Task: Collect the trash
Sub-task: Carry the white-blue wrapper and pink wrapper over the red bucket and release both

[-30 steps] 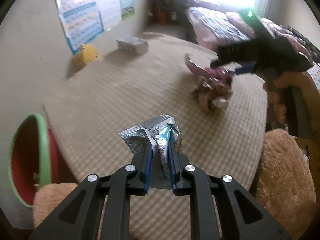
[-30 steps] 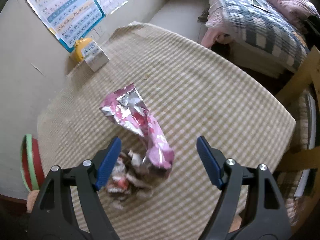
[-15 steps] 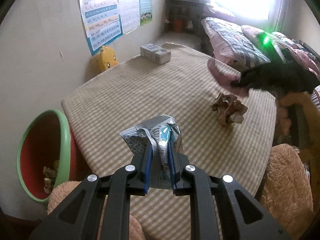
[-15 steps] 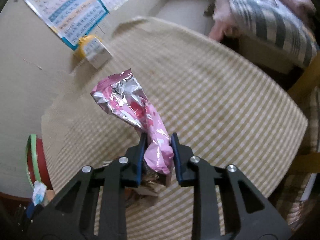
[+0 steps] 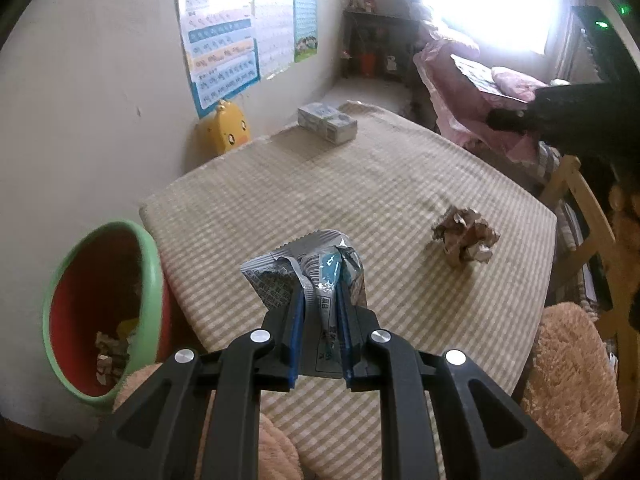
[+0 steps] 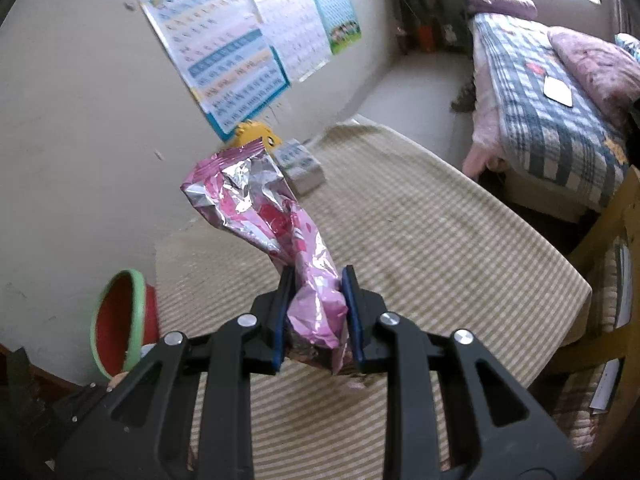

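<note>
Above the checked table (image 5: 400,184), I am pinching a grey wrapper (image 5: 308,276) in the left gripper (image 5: 318,344) and a pink wrapper (image 6: 280,232) in the right gripper (image 6: 316,320); either slippery foil could slide free before reaching the bin (image 5: 150,280).

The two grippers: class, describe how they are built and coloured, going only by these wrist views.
Both are alike. The left gripper and the right gripper each have matte black angular linkage arms with triangular cut-outs, round silver pivot bolts, and two black fingers lined with blue pads. In the left view the right tool's black body shows small green lights. No cables or sleeves are visible.
</note>
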Action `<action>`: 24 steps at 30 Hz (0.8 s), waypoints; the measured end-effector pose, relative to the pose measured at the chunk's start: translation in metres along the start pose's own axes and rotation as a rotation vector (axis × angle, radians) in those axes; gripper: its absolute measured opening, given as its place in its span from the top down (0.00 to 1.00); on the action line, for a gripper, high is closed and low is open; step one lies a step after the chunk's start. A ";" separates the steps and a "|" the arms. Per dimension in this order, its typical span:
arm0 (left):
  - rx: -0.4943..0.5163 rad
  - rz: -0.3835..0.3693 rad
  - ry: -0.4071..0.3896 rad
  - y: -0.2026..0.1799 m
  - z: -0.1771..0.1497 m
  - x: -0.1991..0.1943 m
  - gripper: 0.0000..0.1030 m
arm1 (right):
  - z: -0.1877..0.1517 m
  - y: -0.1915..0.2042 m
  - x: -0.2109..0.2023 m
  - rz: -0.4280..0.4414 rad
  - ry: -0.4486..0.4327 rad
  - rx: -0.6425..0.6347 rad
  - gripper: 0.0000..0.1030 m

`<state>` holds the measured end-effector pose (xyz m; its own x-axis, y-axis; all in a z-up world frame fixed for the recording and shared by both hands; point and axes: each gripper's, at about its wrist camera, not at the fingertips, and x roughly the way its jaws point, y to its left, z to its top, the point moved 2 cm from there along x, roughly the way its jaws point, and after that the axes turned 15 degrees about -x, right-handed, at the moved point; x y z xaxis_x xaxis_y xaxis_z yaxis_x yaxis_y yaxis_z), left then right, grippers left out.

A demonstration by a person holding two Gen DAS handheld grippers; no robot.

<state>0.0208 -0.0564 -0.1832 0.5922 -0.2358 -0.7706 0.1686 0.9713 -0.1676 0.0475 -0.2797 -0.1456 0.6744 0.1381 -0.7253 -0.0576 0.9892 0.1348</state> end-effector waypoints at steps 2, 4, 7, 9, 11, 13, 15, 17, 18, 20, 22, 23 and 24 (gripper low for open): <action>-0.012 0.005 -0.017 0.004 0.004 -0.006 0.87 | 0.001 0.010 -0.007 0.010 -0.012 -0.008 0.76; -0.031 0.005 -0.033 0.009 0.010 -0.012 0.87 | 0.002 0.019 -0.011 0.014 -0.019 -0.014 0.76; -0.055 0.012 -0.071 0.016 0.019 -0.024 0.87 | 0.003 0.031 -0.016 0.021 -0.024 -0.031 0.76; -0.077 0.011 -0.090 0.023 0.024 -0.031 0.87 | 0.003 0.037 -0.016 0.006 -0.019 -0.049 0.76; -0.097 0.006 -0.098 0.028 0.029 -0.036 0.87 | 0.002 0.040 -0.014 0.010 -0.010 -0.045 0.76; -0.122 0.005 -0.112 0.036 0.032 -0.041 0.87 | 0.001 0.044 -0.014 0.014 -0.008 -0.040 0.76; -0.143 0.011 -0.119 0.044 0.034 -0.043 0.87 | 0.002 0.047 -0.014 0.012 -0.008 -0.048 0.76; -0.165 0.018 -0.123 0.053 0.035 -0.044 0.87 | 0.003 0.053 -0.014 0.014 -0.007 -0.059 0.76; -0.173 0.021 -0.123 0.056 0.036 -0.044 0.87 | 0.003 0.056 -0.014 0.015 -0.008 -0.062 0.76; -0.192 0.029 -0.128 0.066 0.038 -0.046 0.87 | 0.005 0.062 -0.013 0.019 -0.008 -0.072 0.76; -0.213 0.045 -0.142 0.078 0.041 -0.048 0.87 | 0.007 0.069 -0.012 0.023 -0.009 -0.083 0.76; -0.220 0.054 -0.149 0.083 0.043 -0.049 0.87 | 0.008 0.072 -0.013 0.025 -0.010 -0.085 0.76; -0.228 0.069 -0.158 0.090 0.045 -0.050 0.87 | 0.009 0.075 -0.012 0.029 -0.010 -0.089 0.76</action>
<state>0.0416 0.0411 -0.1320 0.7143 -0.1538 -0.6828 -0.0472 0.9628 -0.2662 0.0420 -0.2072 -0.1206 0.6788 0.1663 -0.7152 -0.1419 0.9854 0.0944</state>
